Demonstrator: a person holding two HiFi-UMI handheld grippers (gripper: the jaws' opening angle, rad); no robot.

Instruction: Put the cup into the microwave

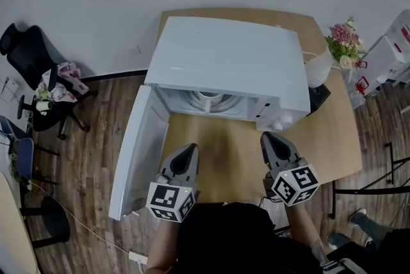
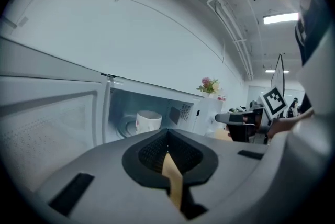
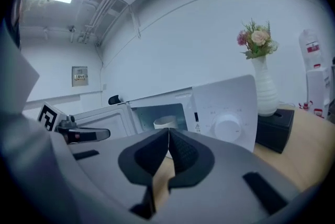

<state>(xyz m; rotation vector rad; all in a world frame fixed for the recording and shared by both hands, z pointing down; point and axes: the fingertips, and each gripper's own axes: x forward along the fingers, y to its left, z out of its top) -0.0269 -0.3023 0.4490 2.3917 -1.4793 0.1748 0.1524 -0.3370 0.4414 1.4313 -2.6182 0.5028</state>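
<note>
A white cup (image 2: pixel 148 121) stands upright on the turntable inside the open white microwave (image 1: pixel 224 61); its rim (image 1: pixel 210 98) shows in the head view, and the cup (image 3: pixel 166 122) is also in the right gripper view. My left gripper (image 1: pixel 189 150) hangs in front of the cavity by the swung-out door (image 1: pixel 138 151), its jaws shut with nothing between them (image 2: pixel 167 133). My right gripper (image 1: pixel 269 137) hovers in front of the control panel, jaws also shut and empty (image 3: pixel 168 131). Both grippers are apart from the cup.
The microwave sits on a wooden table (image 1: pixel 224 157). To its right stand a white vase (image 1: pixel 318 68) of flowers (image 1: pixel 346 42) and a black box (image 3: pixel 275 129). An office chair (image 1: pixel 38 80) stands on the floor at the left.
</note>
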